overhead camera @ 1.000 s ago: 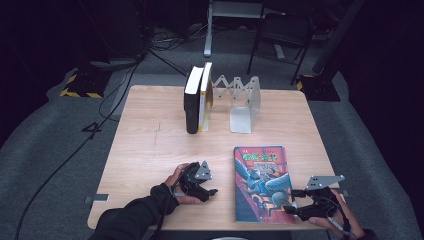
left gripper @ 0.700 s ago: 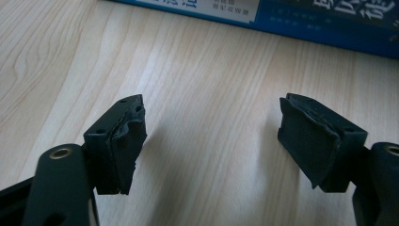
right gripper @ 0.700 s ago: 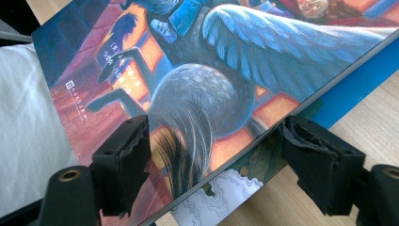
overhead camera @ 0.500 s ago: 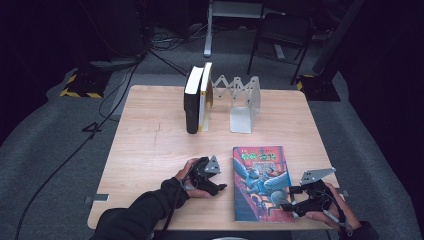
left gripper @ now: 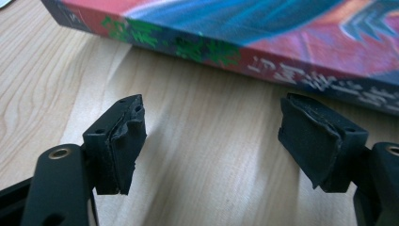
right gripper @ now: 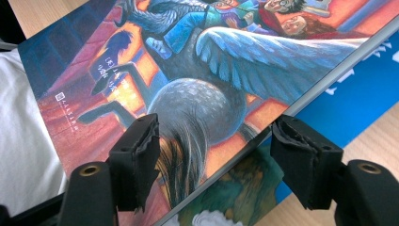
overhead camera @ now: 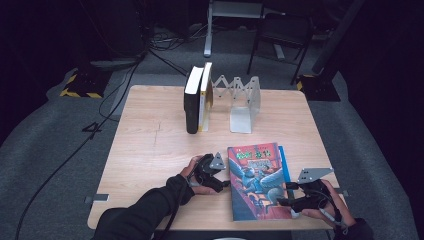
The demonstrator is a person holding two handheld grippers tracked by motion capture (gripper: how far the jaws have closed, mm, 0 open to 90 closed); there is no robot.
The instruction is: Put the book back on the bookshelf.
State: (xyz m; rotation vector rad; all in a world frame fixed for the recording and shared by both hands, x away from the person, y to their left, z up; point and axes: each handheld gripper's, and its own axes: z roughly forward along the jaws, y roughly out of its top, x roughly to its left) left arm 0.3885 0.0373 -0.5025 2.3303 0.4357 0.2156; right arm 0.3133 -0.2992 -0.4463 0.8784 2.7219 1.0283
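Observation:
A colourful picture-cover book [overhead camera: 256,182] lies flat at the table's front, on top of a blue book [overhead camera: 284,159] that sticks out along its right side. My left gripper [overhead camera: 224,184] lies just left of the top book's spine [left gripper: 226,49]; its jaws [left gripper: 211,120] stand open over bare wood, a little short of the spine. At the book's front right edge my right gripper [overhead camera: 283,202] is open. Its jaws have just been closing, with the top book's edge [right gripper: 263,127] between them [right gripper: 214,141]; the pads are not pressing on it.
At the back middle, a black book [overhead camera: 191,106] and a yellow-and-white one [overhead camera: 205,95] stand upright beside a folding metal bookend rack [overhead camera: 244,102]. Bare wood [overhead camera: 150,150] spreads to the left. The table's front edge runs just below both hands.
My left gripper has slid right across the table, up to the spine of the picture-cover book. The right hand has shifted slightly at the book's right edge.

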